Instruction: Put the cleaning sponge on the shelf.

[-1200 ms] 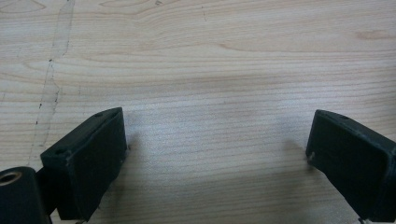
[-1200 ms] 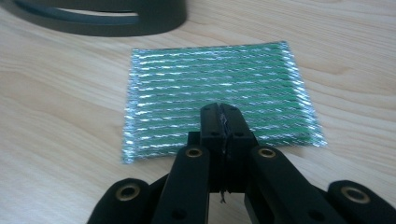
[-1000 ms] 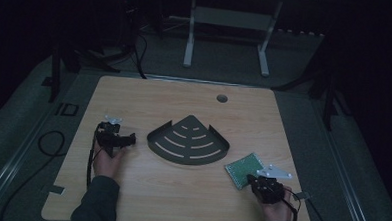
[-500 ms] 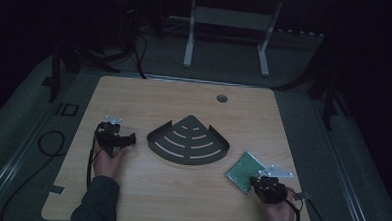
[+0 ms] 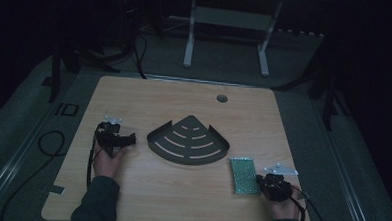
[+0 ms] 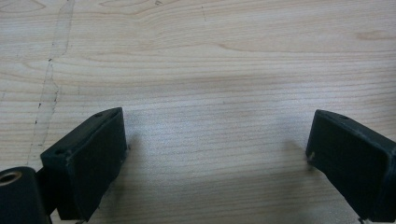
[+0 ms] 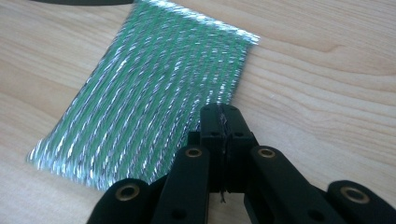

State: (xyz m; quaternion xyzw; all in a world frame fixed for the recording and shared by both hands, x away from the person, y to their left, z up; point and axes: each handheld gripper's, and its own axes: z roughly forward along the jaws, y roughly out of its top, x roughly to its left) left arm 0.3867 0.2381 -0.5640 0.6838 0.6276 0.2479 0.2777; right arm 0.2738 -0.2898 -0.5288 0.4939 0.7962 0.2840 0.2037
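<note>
A green, glittery mesh pad lies flat on the wooden table near its front right. My right gripper is at the pad's right edge, its jaws pressed together with the edge pinched between them. A black quarter-round shelf tray with curved slots sits at the table's middle. To its left, my left gripper rests low over bare wood, jaws wide apart and empty.
A round cable hole marks the table's far side. A white frame stands on the floor beyond the table. A cable loops on the floor at the left.
The green pad has turned from a tilted lie to roughly square with the table's front edge, with the right gripper at its edge. The left gripper has stayed put.
</note>
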